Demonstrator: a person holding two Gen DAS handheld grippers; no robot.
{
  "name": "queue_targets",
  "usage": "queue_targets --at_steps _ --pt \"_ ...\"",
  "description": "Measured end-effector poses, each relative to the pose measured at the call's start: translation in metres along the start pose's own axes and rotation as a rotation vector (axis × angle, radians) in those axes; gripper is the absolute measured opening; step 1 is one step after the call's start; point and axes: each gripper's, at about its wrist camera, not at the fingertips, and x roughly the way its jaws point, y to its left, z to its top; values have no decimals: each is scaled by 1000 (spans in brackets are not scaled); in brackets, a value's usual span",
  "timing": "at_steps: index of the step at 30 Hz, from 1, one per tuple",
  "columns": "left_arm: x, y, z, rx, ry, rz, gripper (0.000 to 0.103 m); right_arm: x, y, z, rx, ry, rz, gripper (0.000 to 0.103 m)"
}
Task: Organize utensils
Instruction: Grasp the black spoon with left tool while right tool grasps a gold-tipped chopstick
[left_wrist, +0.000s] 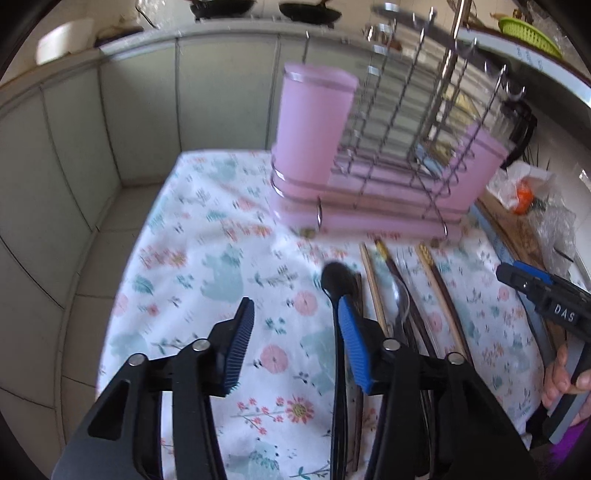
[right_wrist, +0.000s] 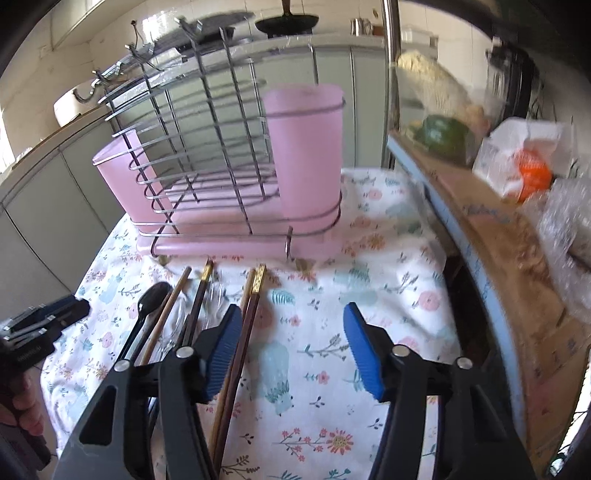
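Note:
A black spoon (left_wrist: 337, 295), several chopsticks (left_wrist: 432, 280) and a clear spoon (left_wrist: 400, 299) lie side by side on the floral cloth (left_wrist: 221, 258) in front of a pink wire-framed utensil rack (left_wrist: 369, 158) with a tall pink cup (left_wrist: 314, 122). My left gripper (left_wrist: 295, 343) is open and empty, just left of the black spoon. My right gripper (right_wrist: 291, 347) is open and empty; its left finger hangs over a dark chopstick pair (right_wrist: 247, 314). The black spoon (right_wrist: 149, 302), the rack (right_wrist: 207, 177) and the cup (right_wrist: 306, 147) also show in the right wrist view.
A wooden board (right_wrist: 498, 229) with a blue edge runs along the right, carrying plastic bags (right_wrist: 524, 162) and a green vegetable (right_wrist: 443, 136). Grey cabinets (left_wrist: 110, 129) stand behind and to the left. The cloth drops off at its left edge.

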Motion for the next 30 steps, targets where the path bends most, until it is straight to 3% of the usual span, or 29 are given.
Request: queue_targets --at_steps 7,17,30 --pt "28 -18 -1 50 114 -46 32 7 -12 -5 40 38 32 42" --pt "59 -39 5 143 183 1 27 11 -24 -8 80 66 60 38" --pt "73 -32 7 100 230 10 24 17 -26 -9 86 74 70 38"
